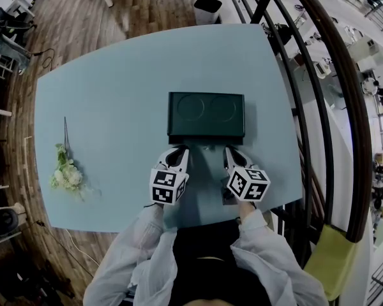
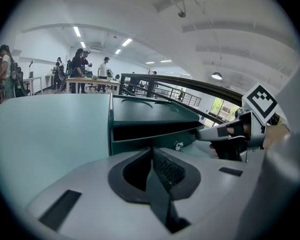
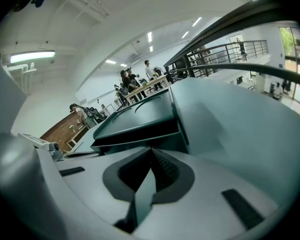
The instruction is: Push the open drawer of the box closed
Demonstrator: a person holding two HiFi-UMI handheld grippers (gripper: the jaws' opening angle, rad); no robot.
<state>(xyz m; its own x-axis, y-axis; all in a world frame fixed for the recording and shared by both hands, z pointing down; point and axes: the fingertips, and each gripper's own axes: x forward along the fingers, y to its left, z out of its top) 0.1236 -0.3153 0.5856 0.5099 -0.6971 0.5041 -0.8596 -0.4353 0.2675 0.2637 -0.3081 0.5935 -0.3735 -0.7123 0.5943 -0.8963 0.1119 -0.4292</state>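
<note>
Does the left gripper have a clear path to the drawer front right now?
Probably yes. The left gripper, jaws shut, sits just before the drawer with only bare table between them. The right gripper stands off to the side, out of its way.

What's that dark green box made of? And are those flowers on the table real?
The box looks like hard plastic or painted metal, I cannot tell which: smooth, dark green, two circles pressed into its top. The flowers are a white and green bunch on thin stems, too small to tell real from fake.
</note>
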